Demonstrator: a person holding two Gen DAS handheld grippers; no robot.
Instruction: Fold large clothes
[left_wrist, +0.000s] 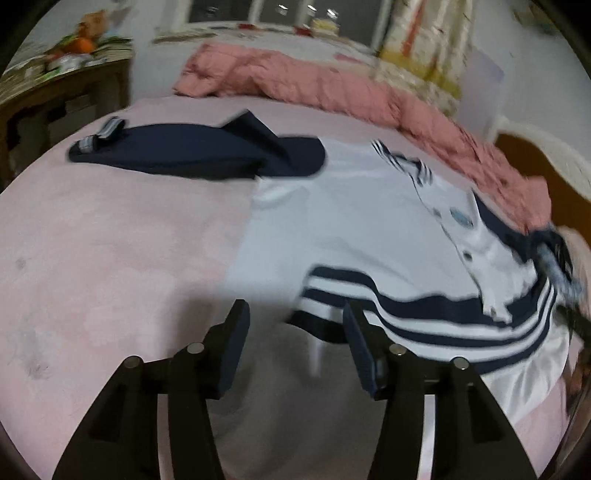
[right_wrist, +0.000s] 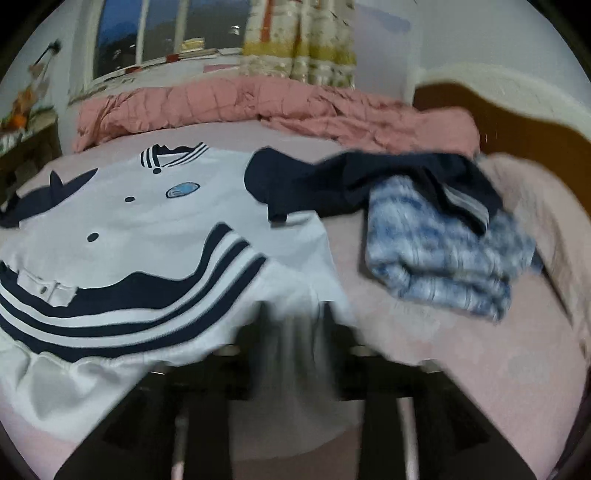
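Note:
A white jacket (left_wrist: 332, 229) with navy sleeves and navy stripes lies spread on the pink bed; it also shows in the right wrist view (right_wrist: 147, 229). Its left navy sleeve (left_wrist: 192, 155) stretches out to the left. My left gripper (left_wrist: 295, 332) is open, low over the jacket's striped hem corner, with nothing between the pads. My right gripper (right_wrist: 291, 347) is blurred and sits at the jacket's right hem edge (right_wrist: 291, 317). White fabric hangs between its fingers, but its jaw state is unclear.
A rumpled pink quilt (left_wrist: 295, 85) lies along the far side of the bed (left_wrist: 110, 240). A folded blue-white garment (right_wrist: 443, 254) lies right of the jacket, partly under the navy sleeve (right_wrist: 369, 181). A wooden headboard (right_wrist: 480, 107) is at right, a cluttered desk (left_wrist: 55, 81) at left.

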